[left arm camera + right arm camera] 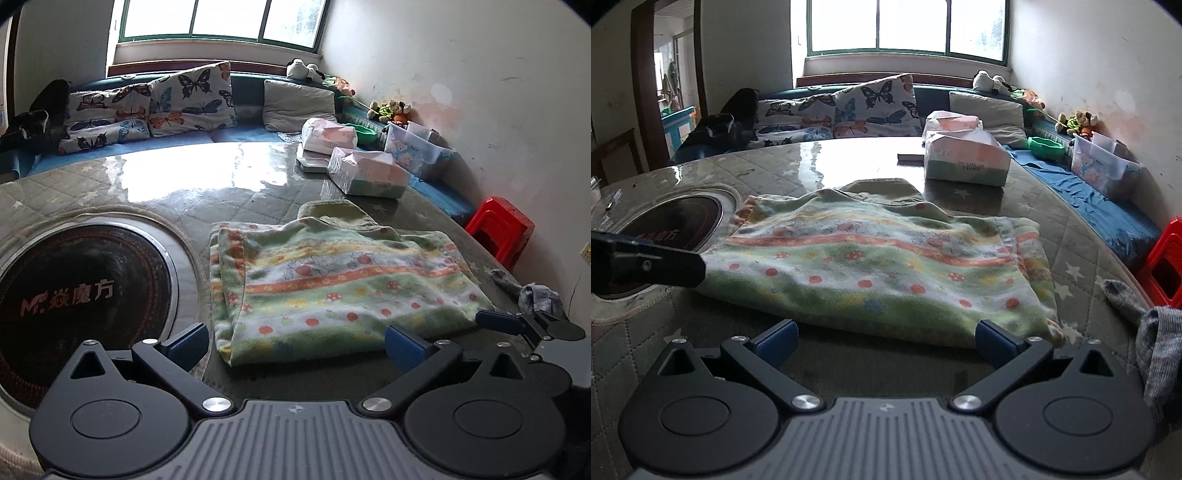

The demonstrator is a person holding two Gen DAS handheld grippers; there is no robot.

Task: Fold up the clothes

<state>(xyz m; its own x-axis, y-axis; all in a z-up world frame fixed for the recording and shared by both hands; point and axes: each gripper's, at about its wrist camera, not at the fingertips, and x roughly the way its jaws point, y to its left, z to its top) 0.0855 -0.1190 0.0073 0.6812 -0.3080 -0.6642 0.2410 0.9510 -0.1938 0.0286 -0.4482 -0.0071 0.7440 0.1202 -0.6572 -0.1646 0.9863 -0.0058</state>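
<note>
Lying folded on the quilted table (pixel 1052 229), the flowered garment (pixel 332 284) sits at 12 o'clock from both grippers. The left gripper (pixel 295 343) and right gripper (pixel 886 341) have fingers spread wide, holding nothing. A grey sock (pixel 1156 332) lies at 3 o'clock.

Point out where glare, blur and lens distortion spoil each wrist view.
Left wrist view: window light blows out a white patch on the glossy table cover; the window is overexposed; fisheye bends the table edge and darkens the corners. Right wrist view: milder glare on the table's far side; the left gripper at the frame edge is dark and soft; the folded garment looks slightly blurred.
</note>
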